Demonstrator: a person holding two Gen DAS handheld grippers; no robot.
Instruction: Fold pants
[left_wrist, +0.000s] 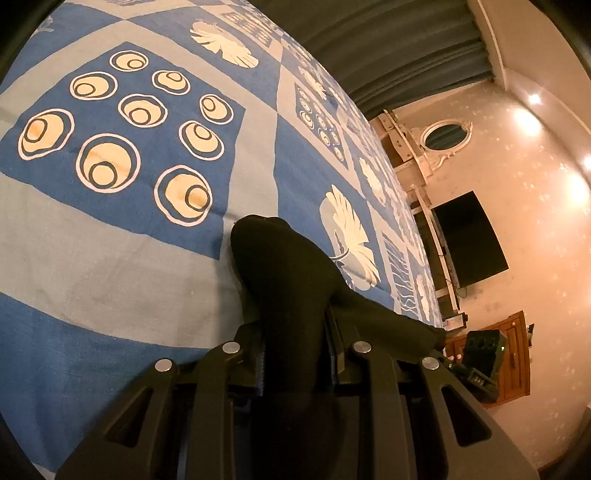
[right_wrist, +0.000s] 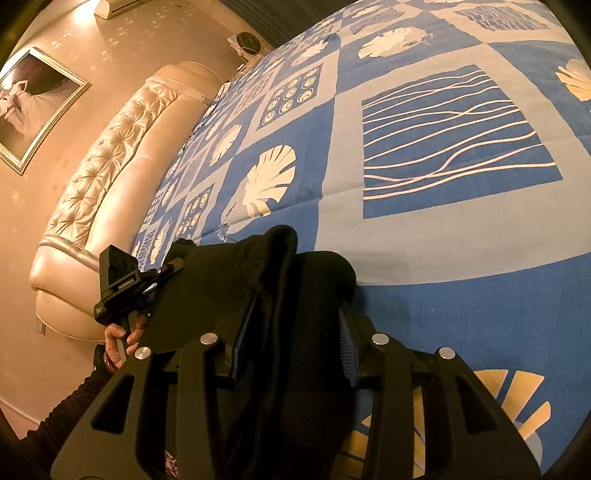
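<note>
The black, soft knit fabric pants (left_wrist: 288, 295) are held up over the bed with the blue patchwork-print cotton cover (left_wrist: 110, 258). They fill the lower middle of both wrist views. In the left wrist view the left gripper (left_wrist: 295, 354) has its jaws closed to a narrow gap on a thick bunch of the cloth. In the right wrist view the right gripper (right_wrist: 295, 332) has its jaws a little wider, also pressed on a bunch of the same cloth, which rises above them toward the centre of the frame.

The step in hand seems to be carrying the pants to lay them on the bed (how much cloth hangs below is hidden). To do it well, both holds should stay firm and the two grippers should be drawn apart until the edge between them is straight. It is better to lower the hanging part first and to release only when the cloth lies flat.

The other gripper (right_wrist: 122, 288), in the person's hand (right_wrist: 118, 343), shows at the lower left of the right wrist view.
</note>
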